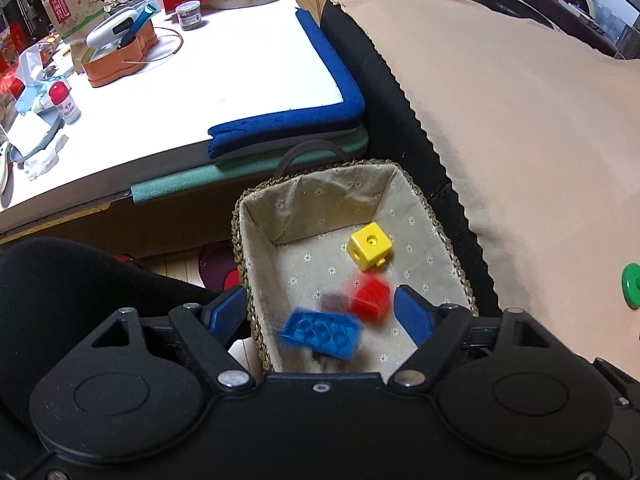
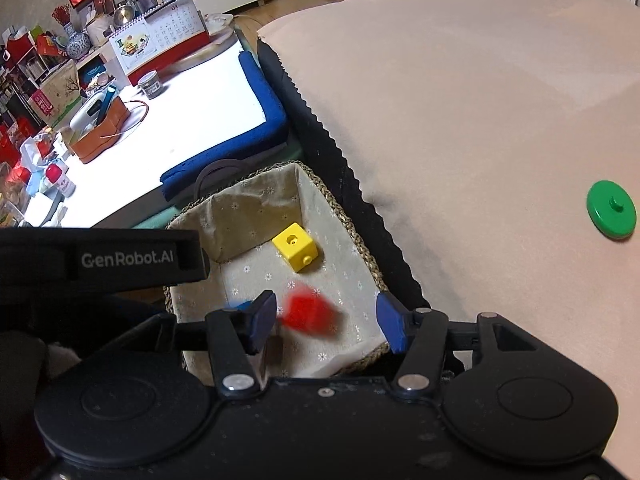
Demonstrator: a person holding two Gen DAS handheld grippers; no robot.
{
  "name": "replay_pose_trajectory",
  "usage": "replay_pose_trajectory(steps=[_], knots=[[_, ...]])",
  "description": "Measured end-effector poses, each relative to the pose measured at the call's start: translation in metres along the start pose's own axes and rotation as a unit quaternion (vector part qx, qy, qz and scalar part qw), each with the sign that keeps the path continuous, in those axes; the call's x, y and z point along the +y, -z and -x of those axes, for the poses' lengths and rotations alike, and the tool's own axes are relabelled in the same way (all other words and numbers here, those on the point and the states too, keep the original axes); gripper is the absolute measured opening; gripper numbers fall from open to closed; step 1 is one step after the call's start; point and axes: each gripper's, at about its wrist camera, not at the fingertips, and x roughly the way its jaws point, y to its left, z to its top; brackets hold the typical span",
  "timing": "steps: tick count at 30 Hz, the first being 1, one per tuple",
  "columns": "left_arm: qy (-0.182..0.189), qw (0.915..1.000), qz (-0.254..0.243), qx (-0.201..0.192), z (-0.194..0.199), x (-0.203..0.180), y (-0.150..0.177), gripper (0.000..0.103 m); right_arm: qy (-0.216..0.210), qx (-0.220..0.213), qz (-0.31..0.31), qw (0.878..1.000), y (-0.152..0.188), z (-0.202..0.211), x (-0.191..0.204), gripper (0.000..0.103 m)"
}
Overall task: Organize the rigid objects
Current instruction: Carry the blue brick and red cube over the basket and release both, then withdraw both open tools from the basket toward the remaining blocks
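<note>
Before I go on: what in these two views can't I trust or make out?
- Red plastic block: motion-blurred in both views; shape and resting pose unclear.
- Blue plastic brick: blurred in left view; in right view mostly hidden behind the right hand-held gripper finger.
- Small dark object in woven lined basket: blurred, unidentifiable.
- Green plastic disc: cut off by left view's edge.

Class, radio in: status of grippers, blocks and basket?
Both hand-held grippers open over basket. Red block, blue block blurred inside; yellow cube settled. Green disc outside.

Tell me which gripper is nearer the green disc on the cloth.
Right. The right gripper hangs over the basket beside the green disc; the left gripper sits farther over.
</note>
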Motion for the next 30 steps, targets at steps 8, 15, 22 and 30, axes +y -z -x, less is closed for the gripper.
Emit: replay_pose_trajectory(steps=[8, 15, 22, 30], knots=[[-0.003, 1.0000, -0.007, -0.003, 0.003, -0.002, 0.005, 0.077, 0.009, 0.001, -0.006, 1.000, 0.010, 0.006, -0.011, 0.055], [-0.004, 0.9999, -0.013, -0.005, 0.006, -0.004, 0.010, 0.078, 0.013, -0.004, -0.002, 1.000, 0.018, 0.014, -0.016, 0.060], [-0.002, 0.9994, -0.022, -0.025, 0.015, -0.006, 0.016, 0.078, 0.020, -0.013, 0.001, 1.000, 0.031, 0.025, -0.023, 0.061], [-0.009, 0.9981, -0.036, -0.048, 0.024, -0.010, 0.021, 0.078, 0.015, -0.035, 0.000, 0.999, 0.044, 0.047, -0.032, 0.065]])
